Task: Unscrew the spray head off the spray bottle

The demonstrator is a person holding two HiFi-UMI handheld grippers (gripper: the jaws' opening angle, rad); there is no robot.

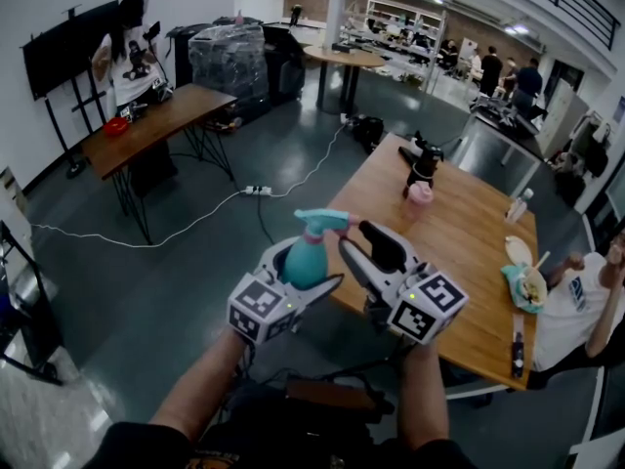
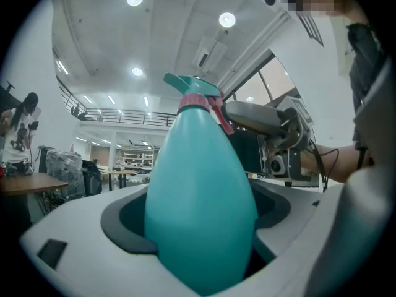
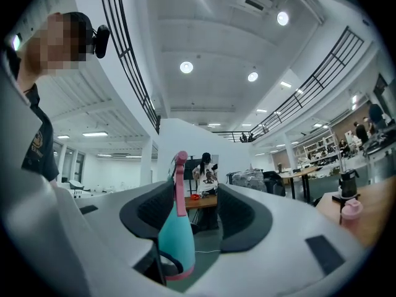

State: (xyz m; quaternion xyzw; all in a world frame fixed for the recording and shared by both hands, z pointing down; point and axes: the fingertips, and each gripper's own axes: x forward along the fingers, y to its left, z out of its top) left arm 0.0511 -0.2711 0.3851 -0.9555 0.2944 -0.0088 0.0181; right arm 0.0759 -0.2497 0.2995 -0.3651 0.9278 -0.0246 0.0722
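Observation:
A teal spray bottle is held up in the air in front of me, and my left gripper is shut on its fat body. Its teal spray head with a pink trigger and collar sits on top. My right gripper reaches in from the right at head height. In the right gripper view the spray head stands between the jaws, close against the left one, and the right gripper is open with a wide gap beside the head.
Beyond the grippers stands a wooden table with a pink-capped bottle, a black device and a plate of food. A seated person is at its right. A power strip and cable lie on the floor.

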